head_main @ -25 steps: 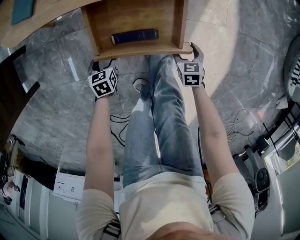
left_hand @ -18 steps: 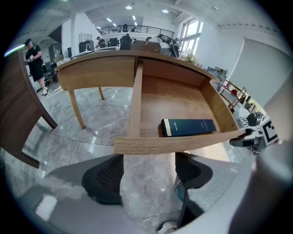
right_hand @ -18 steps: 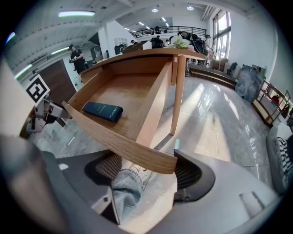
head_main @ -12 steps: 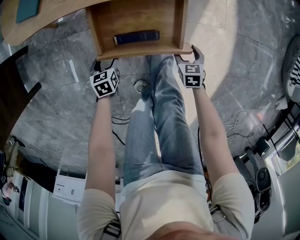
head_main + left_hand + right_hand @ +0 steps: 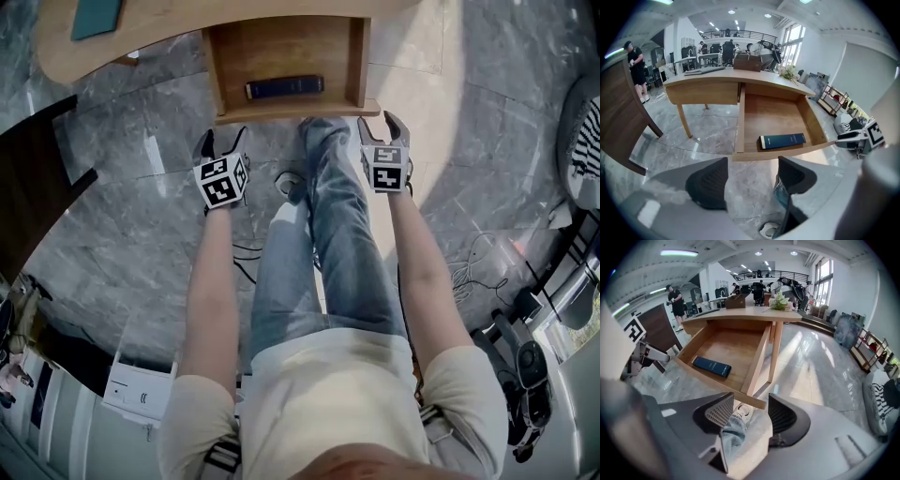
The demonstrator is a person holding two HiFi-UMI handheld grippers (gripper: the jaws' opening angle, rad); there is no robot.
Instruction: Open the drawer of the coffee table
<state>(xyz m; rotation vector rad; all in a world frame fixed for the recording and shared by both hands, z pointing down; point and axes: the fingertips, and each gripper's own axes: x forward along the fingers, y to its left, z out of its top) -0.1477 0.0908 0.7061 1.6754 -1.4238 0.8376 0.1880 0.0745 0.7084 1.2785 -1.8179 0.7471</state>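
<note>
The wooden coffee table [image 5: 187, 30] has its drawer [image 5: 281, 58] pulled out, with a dark blue book [image 5: 284, 87] lying inside. Both grippers hover apart from the drawer's front edge [image 5: 295, 111]. My left gripper [image 5: 220, 141] is below the front's left corner, open and empty. My right gripper [image 5: 382, 122] is by the right corner; its jaws have just been closing, with nothing between them. The left gripper view shows the drawer [image 5: 773, 117] and book [image 5: 782, 140] beyond the open left gripper [image 5: 752, 180]. The right gripper view shows the drawer [image 5: 731, 350] past the right gripper [image 5: 751, 414].
My legs in jeans [image 5: 337, 216] stretch toward the drawer over a grey marble floor. A dark wooden chair [image 5: 37, 178] stands at the left. A teal book [image 5: 97, 17] lies on the tabletop. Cables [image 5: 487, 253] trail at the right. People [image 5: 635, 70] stand far behind.
Both grippers have come away from the drawer's front edge and risen. The right jaws have narrowed. The drawer stays pulled out with the book inside.
</note>
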